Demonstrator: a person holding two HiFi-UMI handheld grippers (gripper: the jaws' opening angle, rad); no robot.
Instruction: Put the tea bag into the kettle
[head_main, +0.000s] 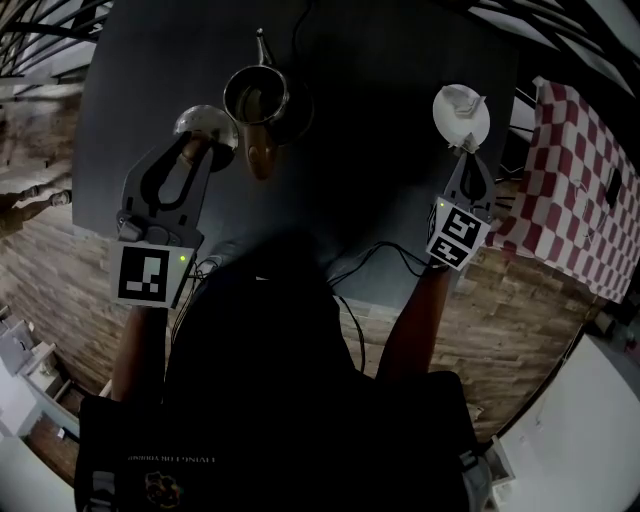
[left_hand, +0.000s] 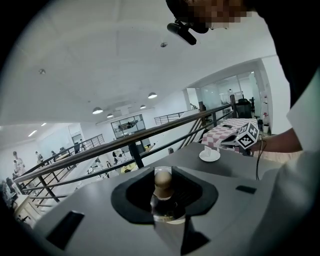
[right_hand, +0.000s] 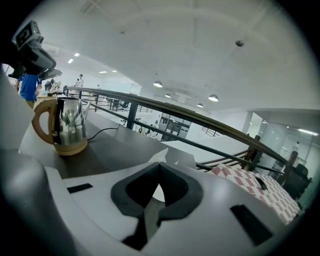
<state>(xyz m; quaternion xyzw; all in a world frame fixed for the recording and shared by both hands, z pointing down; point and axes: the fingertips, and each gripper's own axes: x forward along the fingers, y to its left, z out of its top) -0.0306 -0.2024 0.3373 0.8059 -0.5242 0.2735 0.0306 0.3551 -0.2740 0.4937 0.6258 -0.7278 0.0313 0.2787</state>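
Well inside the table (head_main: 380, 190) edges stands the kettle (head_main: 256, 100).

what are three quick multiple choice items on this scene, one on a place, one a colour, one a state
1. In the head view, where does the saucer lie relative to the kettle? A its left B its right C on top
2. The checked cloth is: A red and white B blue and white C green
3. The kettle is: A lidded B open C tipped over
B, the saucer sits toward the right edge; A, red checks show; B, the left gripper holds its lid.
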